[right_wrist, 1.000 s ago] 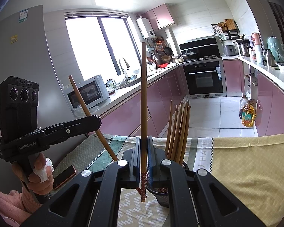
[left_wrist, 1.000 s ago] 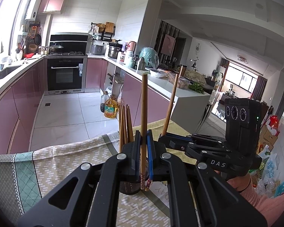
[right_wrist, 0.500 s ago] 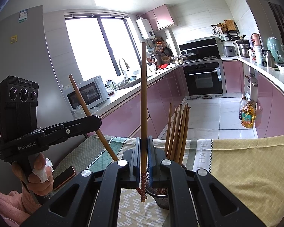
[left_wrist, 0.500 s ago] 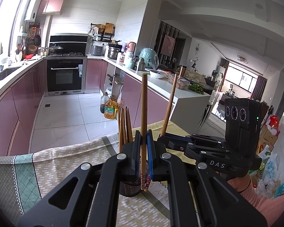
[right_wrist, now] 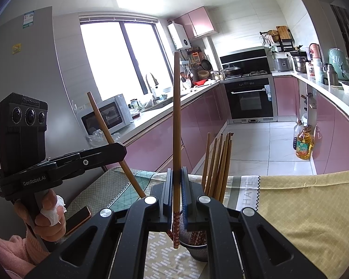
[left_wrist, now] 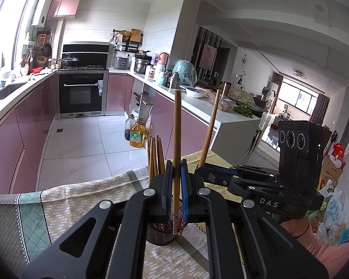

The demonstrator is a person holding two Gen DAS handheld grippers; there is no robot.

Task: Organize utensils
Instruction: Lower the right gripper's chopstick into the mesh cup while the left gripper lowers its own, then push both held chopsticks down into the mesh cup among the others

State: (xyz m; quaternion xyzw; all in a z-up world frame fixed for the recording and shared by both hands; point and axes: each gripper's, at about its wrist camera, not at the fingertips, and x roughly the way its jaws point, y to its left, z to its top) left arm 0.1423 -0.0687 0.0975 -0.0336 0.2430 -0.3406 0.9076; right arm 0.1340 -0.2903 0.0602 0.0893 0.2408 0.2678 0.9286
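Note:
My left gripper (left_wrist: 175, 176) is shut on an upright wooden chopstick (left_wrist: 176, 139), its patterned lower end just above a dark mesh holder (left_wrist: 161, 234) with several chopsticks (left_wrist: 154, 158) in it. My right gripper (right_wrist: 176, 181) is shut on another upright chopstick (right_wrist: 176, 127), its tip beside the same holder (right_wrist: 197, 248). The right gripper also shows in the left wrist view (left_wrist: 203, 171) with its slanted chopstick (left_wrist: 210, 125). The left gripper shows in the right wrist view (right_wrist: 122, 150).
The holder stands on a table under a patterned cloth (left_wrist: 81, 200) with a yellow part (right_wrist: 302, 204). A phone (right_wrist: 79, 218) lies at the table's left. Beyond the table edge are pink kitchen cabinets (left_wrist: 30, 125) and oil bottles (left_wrist: 136, 136) on the floor.
Both grippers have lowered slightly with their chopsticks toward the holder; the grips are unchanged.

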